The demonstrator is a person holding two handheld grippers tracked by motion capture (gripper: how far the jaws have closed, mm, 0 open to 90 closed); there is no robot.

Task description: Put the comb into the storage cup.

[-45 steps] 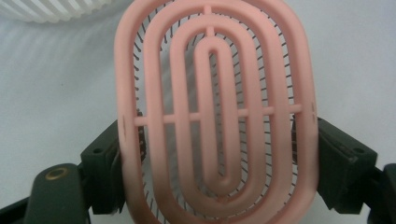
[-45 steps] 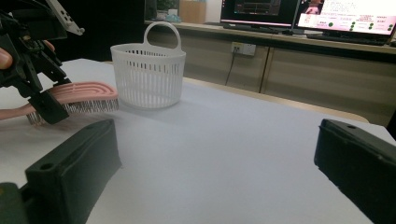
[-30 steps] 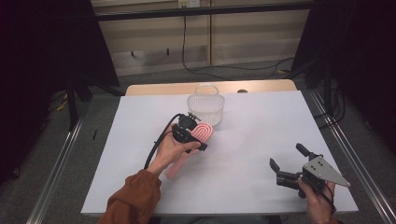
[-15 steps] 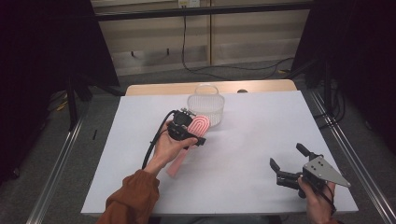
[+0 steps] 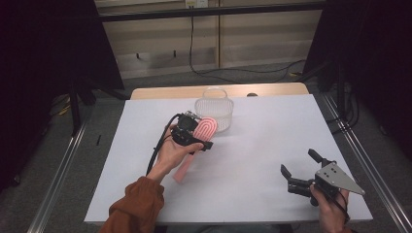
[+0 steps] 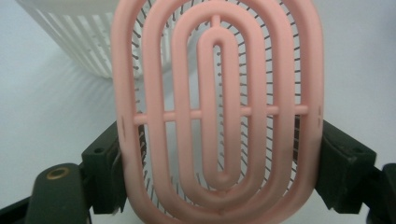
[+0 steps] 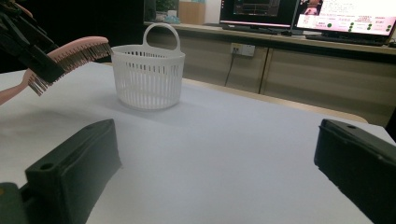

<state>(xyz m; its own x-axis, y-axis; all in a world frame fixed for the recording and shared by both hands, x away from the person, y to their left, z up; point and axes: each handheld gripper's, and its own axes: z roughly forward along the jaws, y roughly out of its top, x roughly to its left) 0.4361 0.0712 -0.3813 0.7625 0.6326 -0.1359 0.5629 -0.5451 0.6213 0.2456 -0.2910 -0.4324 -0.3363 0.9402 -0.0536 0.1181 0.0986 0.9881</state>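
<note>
The left gripper (image 5: 194, 133) grips the pink brush (image 6: 217, 112) just beside the white basket (image 5: 214, 114), while the right gripper (image 5: 303, 172), at 5 o'clock on the surface (image 5: 272, 141), keeps its jaws open.

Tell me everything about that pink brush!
The pink brush looks like plastic, with an oval head of looped open ribs, thin dark bristles pointing down and a long handle. The left gripper clamps the head's two sides, holding it tilted above the white table, its tip near the white basket.
</note>
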